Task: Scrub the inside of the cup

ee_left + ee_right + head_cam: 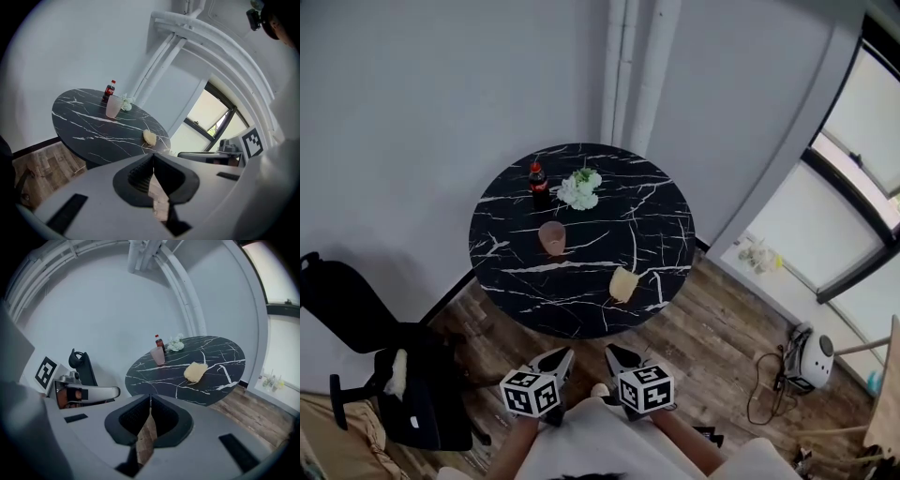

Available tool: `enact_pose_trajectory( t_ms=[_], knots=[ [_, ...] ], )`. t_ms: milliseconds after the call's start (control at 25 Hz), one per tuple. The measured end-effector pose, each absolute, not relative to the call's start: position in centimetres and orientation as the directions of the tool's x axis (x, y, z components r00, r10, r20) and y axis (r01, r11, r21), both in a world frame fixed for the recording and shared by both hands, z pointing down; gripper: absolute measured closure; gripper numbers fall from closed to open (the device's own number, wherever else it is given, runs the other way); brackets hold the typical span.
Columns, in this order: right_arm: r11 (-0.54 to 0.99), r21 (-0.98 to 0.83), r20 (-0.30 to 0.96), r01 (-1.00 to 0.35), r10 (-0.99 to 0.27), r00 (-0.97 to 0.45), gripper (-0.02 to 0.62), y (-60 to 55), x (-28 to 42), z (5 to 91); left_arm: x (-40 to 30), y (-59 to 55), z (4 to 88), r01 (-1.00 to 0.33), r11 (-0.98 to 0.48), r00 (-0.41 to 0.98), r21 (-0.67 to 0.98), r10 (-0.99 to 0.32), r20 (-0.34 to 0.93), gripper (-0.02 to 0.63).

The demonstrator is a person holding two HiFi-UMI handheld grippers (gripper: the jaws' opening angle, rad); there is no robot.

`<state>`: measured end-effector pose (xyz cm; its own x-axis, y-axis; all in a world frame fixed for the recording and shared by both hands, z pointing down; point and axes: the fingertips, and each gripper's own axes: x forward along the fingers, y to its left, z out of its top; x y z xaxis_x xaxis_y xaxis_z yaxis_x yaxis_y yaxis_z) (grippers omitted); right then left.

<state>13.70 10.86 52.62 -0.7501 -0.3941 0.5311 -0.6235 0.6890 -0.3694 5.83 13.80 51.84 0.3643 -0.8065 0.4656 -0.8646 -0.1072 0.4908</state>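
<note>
A pale pink cup (551, 236) stands upright near the middle of a round black marble table (661, 211); it also shows in the left gripper view (113, 106) and the right gripper view (158, 355). A yellow sponge (622, 283) lies near the table's front edge, also seen as a sponge (150, 137) and a sponge (196, 371) in the gripper views. My left gripper (562, 357) and right gripper (617, 356) hover over the wooden floor, well short of the table, both shut and empty.
A cola bottle (539, 183) and a small bunch of white flowers (580, 189) stand at the table's back. A black chair (384, 361) sits at the left. White pipes (633, 66) run up the wall behind. A white helmet-like object (811, 356) and cables lie on the floor at right.
</note>
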Motion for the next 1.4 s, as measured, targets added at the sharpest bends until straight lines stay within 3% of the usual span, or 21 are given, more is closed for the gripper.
enact_pose_trajectory(
  t_ms=[400,640,1400],
  knots=[
    [0.69,-0.397,0.527,-0.605,-0.368,-0.766,0.56,7.4,15.3,53.0,5.9,11.2,51.8,-0.843,-0.008,0.302,0.538,-0.834,0.461,0.595],
    [0.711,-0.318,0.489,-0.627,-0.443,-0.751,0.56,5.9,16.2,51.6,5.8,10.4,51.5,-0.824,0.024,0.292,0.565,-0.838,0.461,0.595],
    [0.599,-0.313,0.498,-0.737,-0.557,-0.665,0.56,1.6,15.7,51.8,2.6,5.3,51.5,-0.798,-0.02,0.346,0.602,-0.833,0.432,0.595]
  ],
)
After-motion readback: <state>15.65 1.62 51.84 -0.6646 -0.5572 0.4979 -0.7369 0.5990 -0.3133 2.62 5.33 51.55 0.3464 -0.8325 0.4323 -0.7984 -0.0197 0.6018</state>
